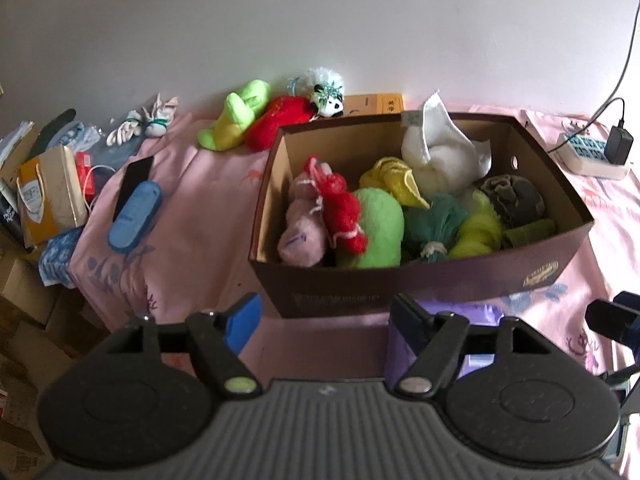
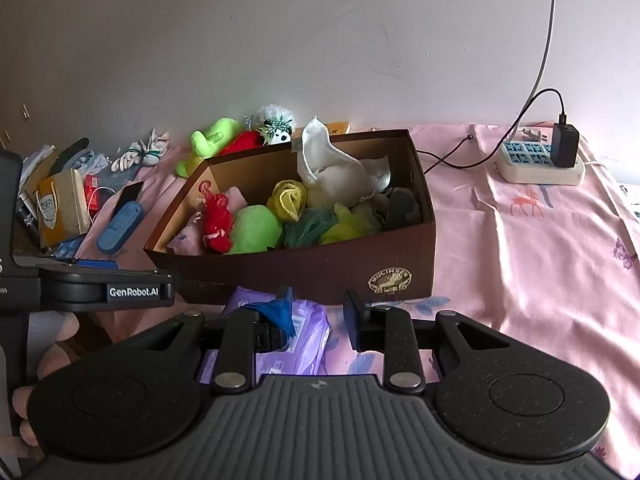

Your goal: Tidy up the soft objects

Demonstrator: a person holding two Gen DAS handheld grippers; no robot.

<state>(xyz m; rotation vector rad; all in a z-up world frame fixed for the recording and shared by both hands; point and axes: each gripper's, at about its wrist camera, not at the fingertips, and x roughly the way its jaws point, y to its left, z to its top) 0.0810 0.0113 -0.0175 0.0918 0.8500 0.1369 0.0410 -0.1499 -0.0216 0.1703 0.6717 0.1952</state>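
A brown cardboard box point(image 1: 420, 284) point(image 2: 328, 264) stands on the pink bedsheet and holds several soft things: a white cloth point(image 1: 440, 152), a red yarn toy point(image 1: 340, 208), a green plush point(image 1: 376, 228), a pink plush point(image 1: 304, 224). Behind it lie a lime plush point(image 1: 236, 116), a red plush point(image 1: 276, 120) and a panda toy point(image 1: 328, 102). My left gripper point(image 1: 324, 320) is open and empty in front of the box. My right gripper point(image 2: 320, 316) is open over a purple packet point(image 2: 304, 336), not gripping it.
A blue case point(image 1: 134, 216), a phone point(image 1: 136, 182), a paper bag point(image 1: 48, 196) and white gloves point(image 1: 140, 126) lie at the left. A power strip point(image 2: 540, 160) with charger and cables sits at the right. Cardboard boxes point(image 1: 24, 312) stand beside the bed's left edge.
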